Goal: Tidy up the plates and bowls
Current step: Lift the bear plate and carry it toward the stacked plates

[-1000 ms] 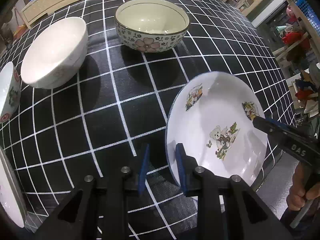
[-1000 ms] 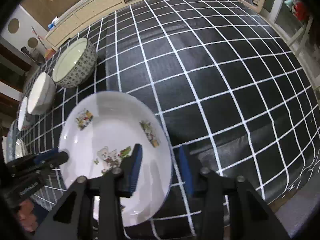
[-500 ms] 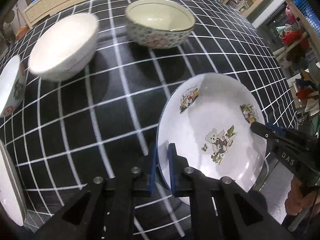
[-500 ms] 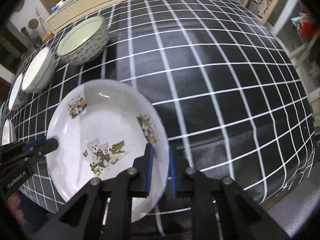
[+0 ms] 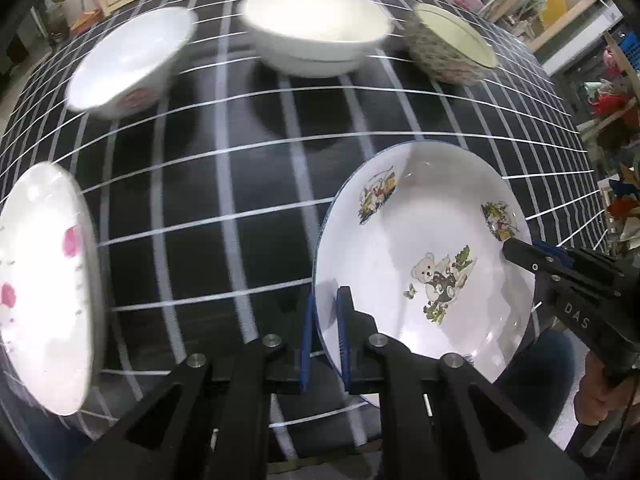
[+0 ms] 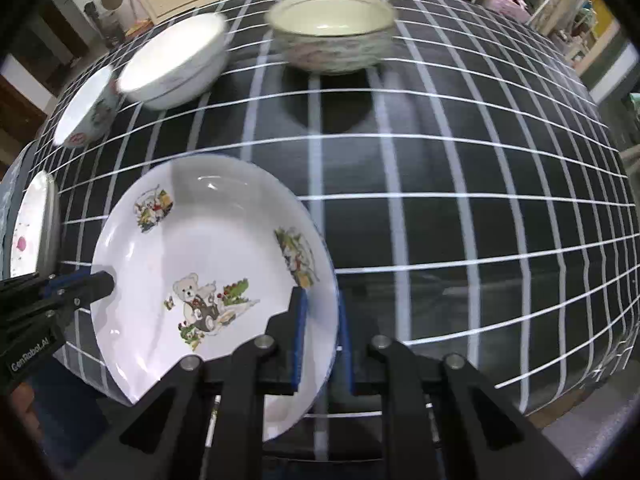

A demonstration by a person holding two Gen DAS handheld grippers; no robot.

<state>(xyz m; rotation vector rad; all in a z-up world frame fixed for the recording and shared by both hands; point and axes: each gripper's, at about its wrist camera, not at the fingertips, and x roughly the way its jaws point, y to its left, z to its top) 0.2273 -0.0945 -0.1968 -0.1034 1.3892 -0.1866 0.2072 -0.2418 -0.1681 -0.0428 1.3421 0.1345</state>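
Plate (image 5: pixel 424 264) rims clamped by both claws; left view alone shows pink-flowered plate (image 5: pixel 44 292) fully.

Three bowls sit in a row toward twelve o'clock on the checked tablecloth (image 5: pixel 240 184): a red-marked bowl (image 5: pixel 128 68), a plain white bowl (image 5: pixel 316 36) and a flower-patterned bowl (image 5: pixel 452 48). There are two plates: a bear-print plate (image 5: pixel 424 248) at four o'clock and a pink-flowered plate (image 5: pixel 40 288) at nine o'clock.

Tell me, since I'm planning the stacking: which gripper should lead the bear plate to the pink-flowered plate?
Left gripper: it grips the bear plate on the side facing the pink-flowered plate.
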